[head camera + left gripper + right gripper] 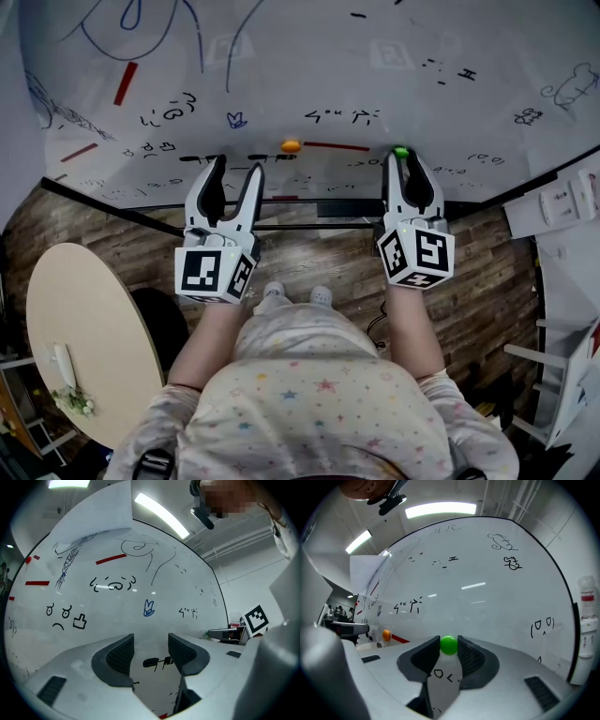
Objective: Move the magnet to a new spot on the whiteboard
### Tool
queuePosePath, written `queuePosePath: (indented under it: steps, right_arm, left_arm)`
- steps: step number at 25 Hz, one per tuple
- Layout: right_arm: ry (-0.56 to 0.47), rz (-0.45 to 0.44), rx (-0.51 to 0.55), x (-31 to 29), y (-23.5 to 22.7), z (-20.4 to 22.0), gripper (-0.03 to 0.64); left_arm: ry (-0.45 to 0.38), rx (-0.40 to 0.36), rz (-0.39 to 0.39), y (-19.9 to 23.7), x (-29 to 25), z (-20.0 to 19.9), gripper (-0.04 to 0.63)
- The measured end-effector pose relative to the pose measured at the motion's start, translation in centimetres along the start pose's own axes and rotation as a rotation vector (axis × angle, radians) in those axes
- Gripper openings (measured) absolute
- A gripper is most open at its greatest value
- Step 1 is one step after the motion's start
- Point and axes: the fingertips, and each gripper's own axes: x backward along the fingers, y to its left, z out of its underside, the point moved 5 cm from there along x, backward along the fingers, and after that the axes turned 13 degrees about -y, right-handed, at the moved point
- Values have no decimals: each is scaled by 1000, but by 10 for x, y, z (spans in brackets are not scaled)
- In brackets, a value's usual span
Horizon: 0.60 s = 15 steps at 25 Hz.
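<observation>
A small green round magnet [400, 152] [449, 645] sits at the lower part of the whiteboard [309, 66] [497, 597]. My right gripper [401, 157] [449, 649] is shut on it, one jaw touching each side. Whether the magnet touches the board I cannot tell. An orange round magnet [291, 146] [386, 635] sticks to the board to the left, beside a red line. My left gripper [237, 169] [151, 644] is open and holds nothing. It points at the board [117, 611] left of the orange magnet, over black marker scribbles.
Marker doodles and red strip magnets [125, 82] cover the board. A round beige table [84, 347] stands at my left on the wooden floor. A white shelf unit [562, 202] stands at the right by the board's end. A dark rail [309, 208] runs below the board.
</observation>
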Motion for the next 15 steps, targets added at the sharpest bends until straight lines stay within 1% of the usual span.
queuePosePath:
  steps: [15]
  right_arm:
    - [-11,-16,7,17,3,-12,118]
  left_arm:
    - [-7,-9,25,-16,8,-7,210]
